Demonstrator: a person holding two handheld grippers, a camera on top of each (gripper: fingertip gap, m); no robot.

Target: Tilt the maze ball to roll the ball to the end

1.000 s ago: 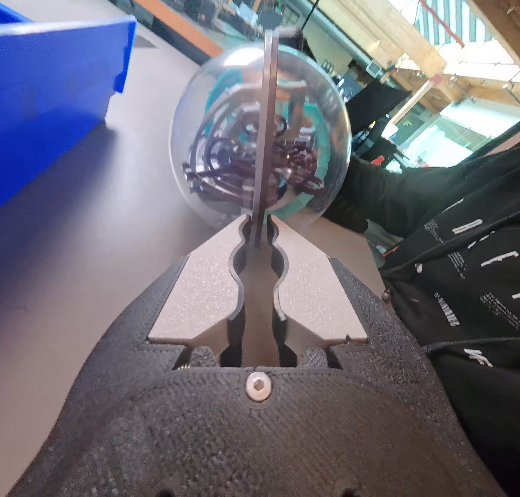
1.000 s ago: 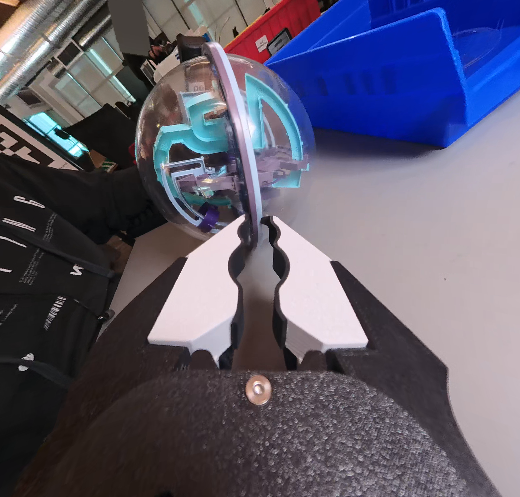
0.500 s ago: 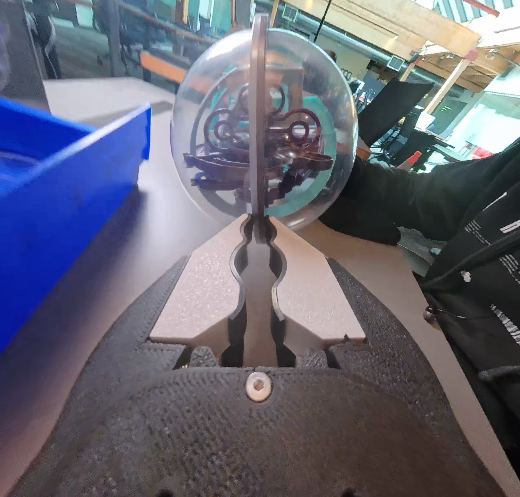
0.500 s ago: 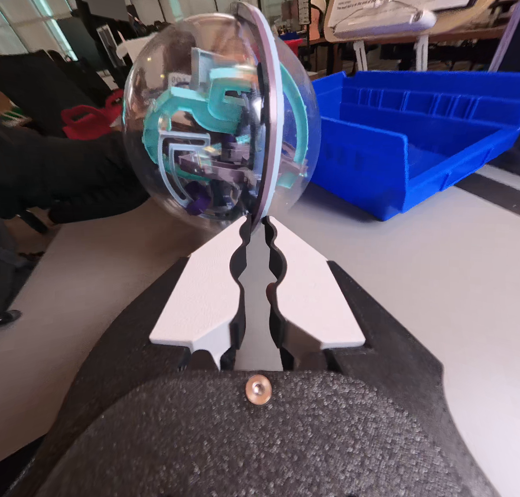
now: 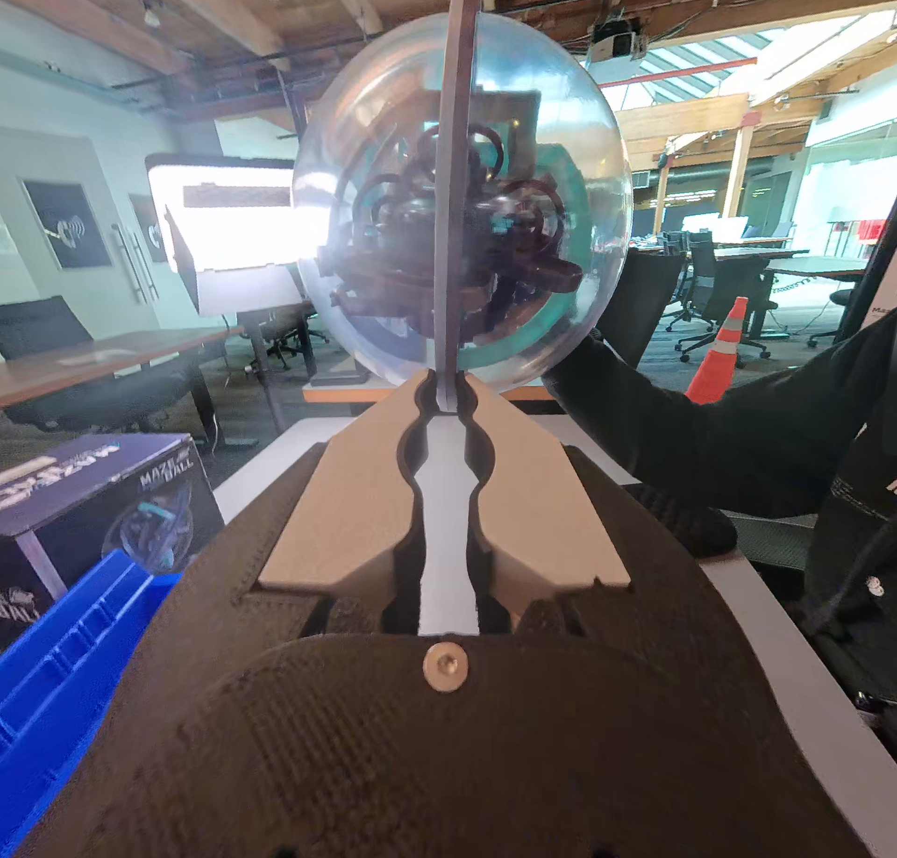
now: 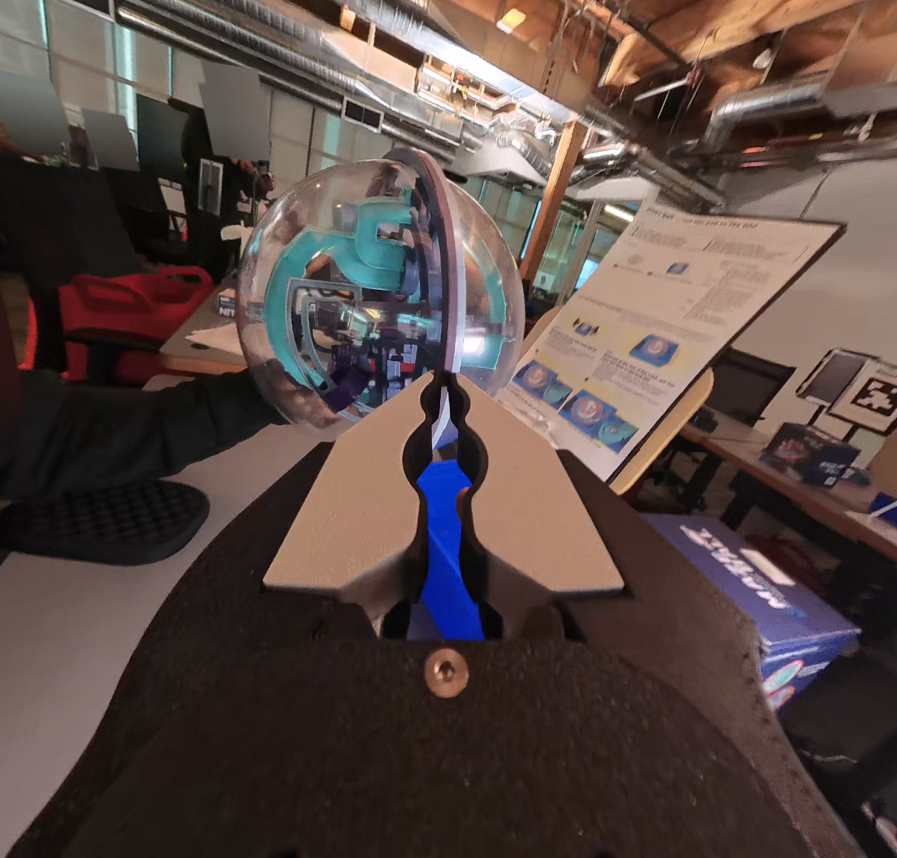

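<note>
Both the left gripper (image 5: 446, 393) and right gripper (image 6: 444, 383) pinch the maze ball's (image 5: 461, 194) flat rim (image 5: 454, 203), holding it aloft so it can tilt freely.

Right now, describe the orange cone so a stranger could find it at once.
Look past the clear maze ball to the carpeted office floor on the right. The cone stands there before rolling chairs: the only bright orange thing, banded in grey.

My left claw (image 5: 447, 400) is raised, its two fingers pinched on a thin grey rim. My right claw (image 6: 442, 388) grips the same way, and my black sleeve (image 5: 704, 441) reaches across.
</note>
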